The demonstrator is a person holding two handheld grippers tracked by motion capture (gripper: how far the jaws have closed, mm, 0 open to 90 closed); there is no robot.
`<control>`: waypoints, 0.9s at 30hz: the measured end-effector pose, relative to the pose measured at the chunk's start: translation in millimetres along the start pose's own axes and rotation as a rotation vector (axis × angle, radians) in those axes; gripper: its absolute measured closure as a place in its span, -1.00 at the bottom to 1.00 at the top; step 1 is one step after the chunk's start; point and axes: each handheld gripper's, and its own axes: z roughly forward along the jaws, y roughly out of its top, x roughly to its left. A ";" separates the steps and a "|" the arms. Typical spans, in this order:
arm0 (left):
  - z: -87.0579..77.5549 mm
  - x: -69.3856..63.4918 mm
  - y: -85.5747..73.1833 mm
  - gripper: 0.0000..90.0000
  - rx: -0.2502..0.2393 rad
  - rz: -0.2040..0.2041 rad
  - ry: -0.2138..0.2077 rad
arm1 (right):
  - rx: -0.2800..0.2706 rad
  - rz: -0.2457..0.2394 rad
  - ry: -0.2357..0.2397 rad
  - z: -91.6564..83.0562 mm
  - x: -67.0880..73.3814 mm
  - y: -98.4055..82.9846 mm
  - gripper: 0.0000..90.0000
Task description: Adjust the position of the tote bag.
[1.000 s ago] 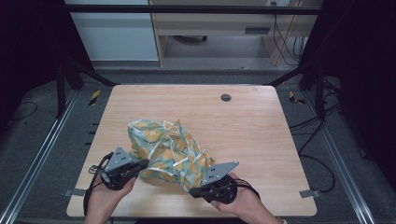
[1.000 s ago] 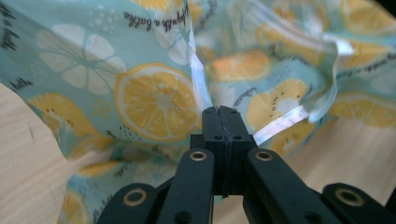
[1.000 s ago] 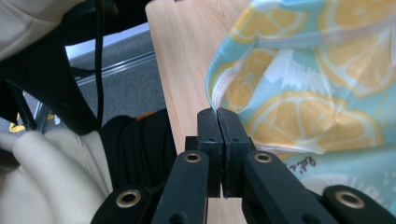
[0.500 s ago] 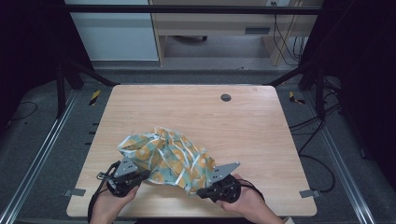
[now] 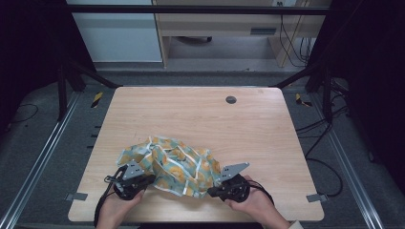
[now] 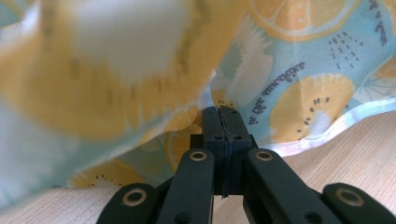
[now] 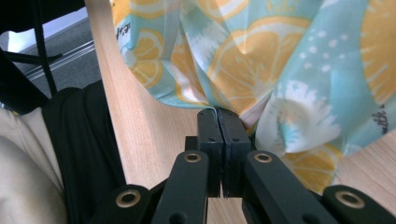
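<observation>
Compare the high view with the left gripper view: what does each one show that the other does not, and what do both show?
High view: the whole wooden table, its dark round grommet, the right gripper and both hands.

Left gripper view: a close look at the left gripper, its jaws pressed together on the cloth's edge, and small printed writing among the citrus slices.

Both: the light blue cloth with orange fruit slices, crumpled on the wood, and the left gripper holding it.

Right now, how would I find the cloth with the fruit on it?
Look at the wooden table and go to its near edge, between the two hands. The crumpled cloth lies there, light blue with orange citrus slices, nothing like the small dark round thing at the far edge.
</observation>
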 end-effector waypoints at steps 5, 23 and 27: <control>0.8 2.4 -0.8 1.00 -0.002 -0.006 0.009 | -0.002 0.006 -0.007 0.1 -2.5 -1.4 0.98; 3.2 7.9 -2.2 1.00 -0.024 -0.046 0.019 | 0.015 0.014 -0.030 2.1 -5.2 -3.9 0.98; 3.9 7.9 -2.1 1.00 -0.025 -0.046 0.020 | 0.015 0.021 -0.030 1.5 -7.0 -4.6 0.97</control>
